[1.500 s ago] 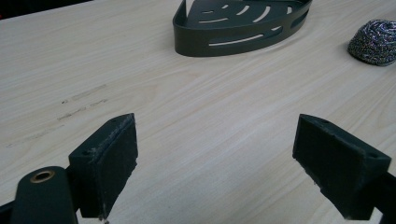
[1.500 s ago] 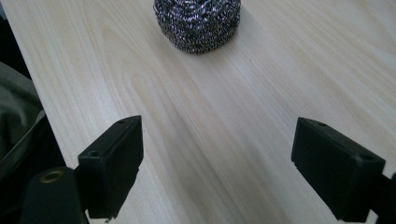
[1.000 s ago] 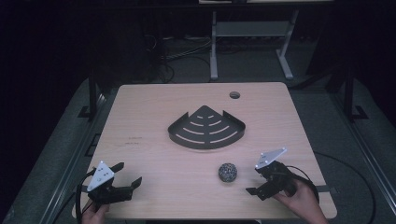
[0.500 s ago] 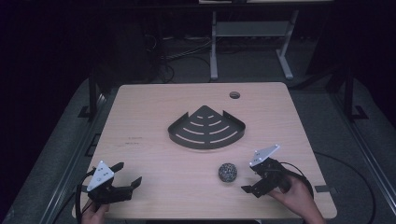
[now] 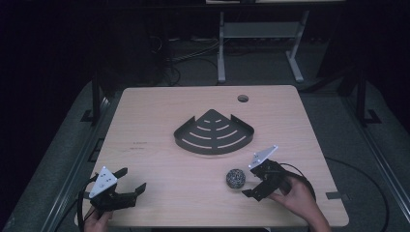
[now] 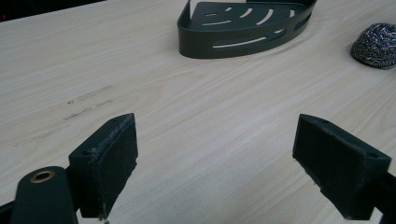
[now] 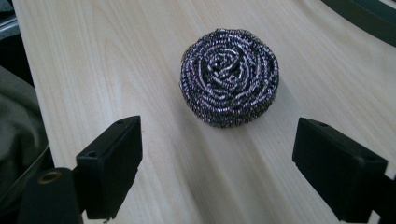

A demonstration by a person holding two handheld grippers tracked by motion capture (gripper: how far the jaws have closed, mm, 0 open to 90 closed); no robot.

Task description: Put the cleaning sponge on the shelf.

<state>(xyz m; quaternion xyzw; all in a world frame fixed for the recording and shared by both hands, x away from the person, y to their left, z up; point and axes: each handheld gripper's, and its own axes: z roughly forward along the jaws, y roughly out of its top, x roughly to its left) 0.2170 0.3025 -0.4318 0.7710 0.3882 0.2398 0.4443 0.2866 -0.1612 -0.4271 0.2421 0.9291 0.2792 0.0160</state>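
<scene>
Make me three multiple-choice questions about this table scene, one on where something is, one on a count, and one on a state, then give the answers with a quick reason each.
1. Where does the steel-wool scrubber lie?
A. inside the corner shelf
B. on the table, just ahead of the right hand-held gripper
C. beside the left hand-held gripper

2. How many curved rows of slots cross the floor of the dark corner shelf?
A. one
B. four
C. nine

3. How do the right hand-held gripper's jaws stand?
A. open, empty
B. shut on the scrubber
C. shut, empty

Answers: 1 B, it sits on bare wood before the jaws; 2 B, four arcs show from above; 3 A, both pads stand apart, short of the scrubber.

Dark room, grey floor [image 5: 348,121], cables [image 5: 193,53]
</scene>
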